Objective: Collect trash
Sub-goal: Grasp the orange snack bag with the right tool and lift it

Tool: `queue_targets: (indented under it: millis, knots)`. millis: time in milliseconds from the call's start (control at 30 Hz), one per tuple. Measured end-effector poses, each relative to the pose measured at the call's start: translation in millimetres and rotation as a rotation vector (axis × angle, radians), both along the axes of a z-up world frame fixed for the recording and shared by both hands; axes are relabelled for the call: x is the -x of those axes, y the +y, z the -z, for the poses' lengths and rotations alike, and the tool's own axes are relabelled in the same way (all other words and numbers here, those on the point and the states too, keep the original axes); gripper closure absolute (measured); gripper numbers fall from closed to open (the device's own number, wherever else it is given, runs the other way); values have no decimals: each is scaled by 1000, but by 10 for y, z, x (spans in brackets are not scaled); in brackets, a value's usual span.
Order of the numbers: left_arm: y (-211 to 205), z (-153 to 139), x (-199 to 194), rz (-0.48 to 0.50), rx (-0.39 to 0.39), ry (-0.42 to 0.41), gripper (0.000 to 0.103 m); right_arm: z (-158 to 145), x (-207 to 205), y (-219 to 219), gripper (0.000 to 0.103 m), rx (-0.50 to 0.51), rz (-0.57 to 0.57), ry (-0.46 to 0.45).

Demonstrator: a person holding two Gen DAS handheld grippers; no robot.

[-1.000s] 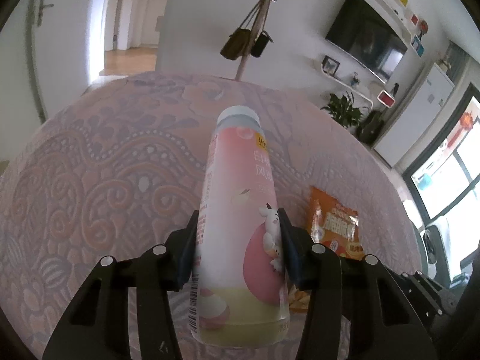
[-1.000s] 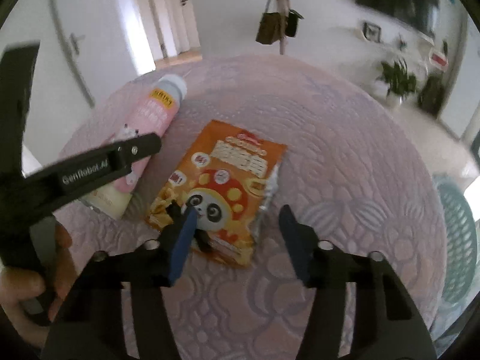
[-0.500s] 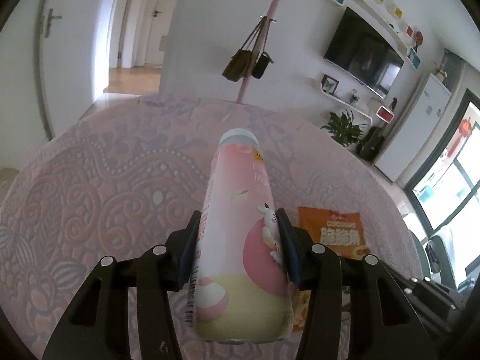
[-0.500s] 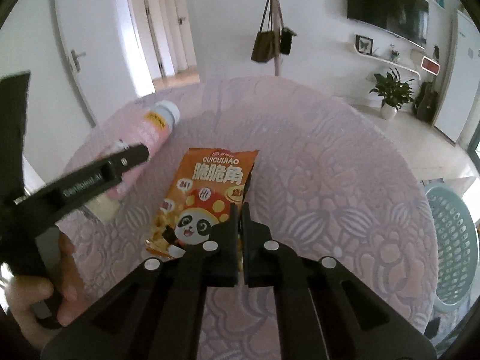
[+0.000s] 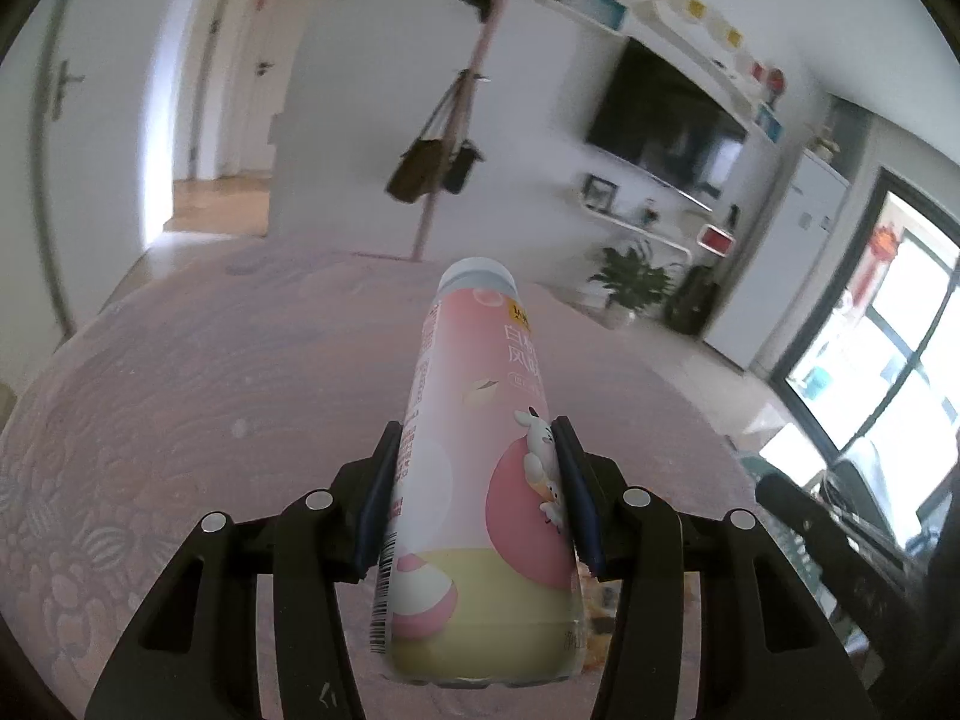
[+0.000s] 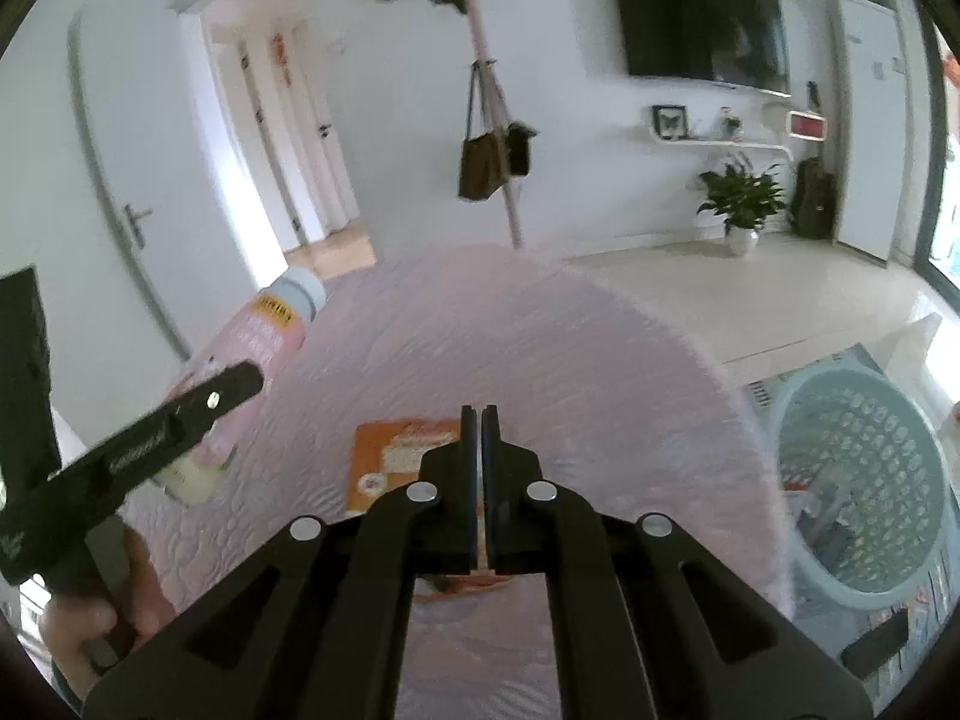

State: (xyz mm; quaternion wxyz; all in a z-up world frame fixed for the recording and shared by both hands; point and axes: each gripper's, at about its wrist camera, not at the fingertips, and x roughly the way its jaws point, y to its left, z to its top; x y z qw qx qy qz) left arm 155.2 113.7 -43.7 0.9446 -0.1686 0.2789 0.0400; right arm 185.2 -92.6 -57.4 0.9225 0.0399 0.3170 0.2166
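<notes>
1. Left claw (image 5: 477, 498): clenched on the pink bottle (image 5: 480, 480), with both pads pressed to the bottle's lower body. This grip is unchanged from one second ago.
2. The bottle now rides above the table (image 5: 210, 420). More of the room shows behind it than before, so the left claw has come up. The cap points away and upward; the claw tips down toward the table.
3. Right claw (image 6: 480, 438): its jaws stood apart around the orange snack bag (image 6: 390, 462) one second ago. They are now pressed together on the bag's right edge, and the bag hangs beneath them.
4. The right claw has also risen and points down across the table.
5. Judgement: both trash items are secured and lifted. The blue basket (image 6: 864, 480) stands on the floor at the right, beside the table, and is the probable drop point.
</notes>
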Motion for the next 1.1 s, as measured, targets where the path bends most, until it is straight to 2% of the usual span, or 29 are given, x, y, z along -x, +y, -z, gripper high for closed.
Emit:
queue_targets:
  millis: [133,233,300,333,367,500,600,700,767,833,867,967,1033,1100]
  knots:
    - [-153,-66,2,20,3,-6,56,40,-44,-64,102,6,-85,70]
    - [-110,-86,59,3,11,-11,56,175,-66,132,98,43,-163,177]
    - [-27,-109,126,-21,10,-11,56,277,-81,331,75,62,-195,230]
    - [19,-126,160,-34,9,-13,56,310,-88,393,38,75,-194,248]
    - [90,-146,209,-51,6,-15,56,344,-106,469,20,83,-182,262]
    - [302,-220,384,-99,-12,-22,56,380,-167,748,19,126,-167,272]
    - [400,-247,472,-109,-17,-22,56,502,-288,939,14,181,-156,353]
    - [430,-260,515,-106,-22,-24,56,535,-237,1085,13,283,-141,310]
    - [411,-260,514,-100,-28,-20,56,558,-198,1116,16,321,-134,283]
    - [385,-248,509,-91,-27,-19,56,563,-133,1130,24,350,-139,247]
    - [356,-241,496,-82,-27,-16,56,550,-114,1129,35,349,-145,239]
    - [240,-227,459,-64,-30,-10,56,508,-116,1039,56,344,-168,228]
    - [168,-227,432,-51,-34,-10,56,478,-118,925,65,310,-181,234]
    - [79,-231,412,-35,-43,-10,56,419,-126,759,67,266,-162,223]
